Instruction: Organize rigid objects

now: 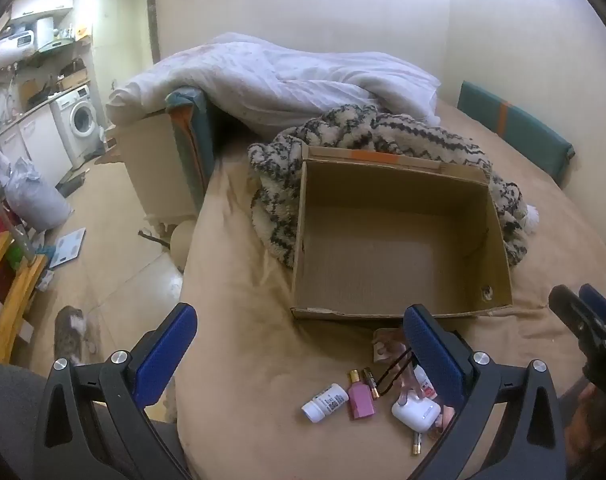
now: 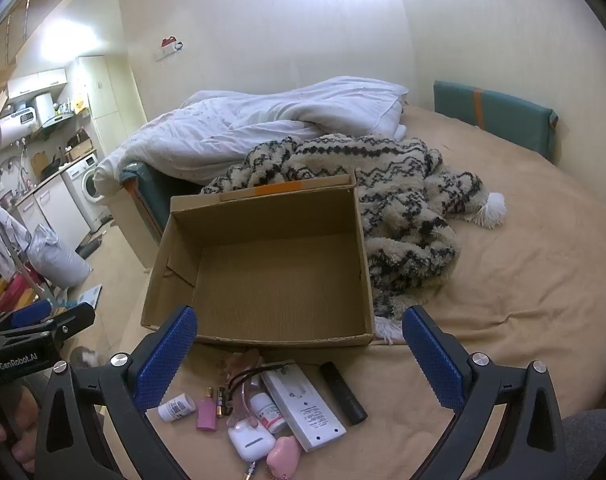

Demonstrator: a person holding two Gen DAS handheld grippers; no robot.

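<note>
Nearest on the tan bedspread point(image 2: 523, 280), both the left gripper point(image 1: 299, 356) and right gripper point(image 2: 299, 356) hang spread wide and empty over a small pink perfume bottle point(image 2: 206, 414), white earbud case point(image 2: 250, 443) and white rectangular remote point(image 2: 302, 408), with the open brown cardboard box point(image 2: 263, 276) just beyond.

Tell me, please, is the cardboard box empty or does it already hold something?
Empty: the cardboard box shows only its bare floor in both views.
</note>
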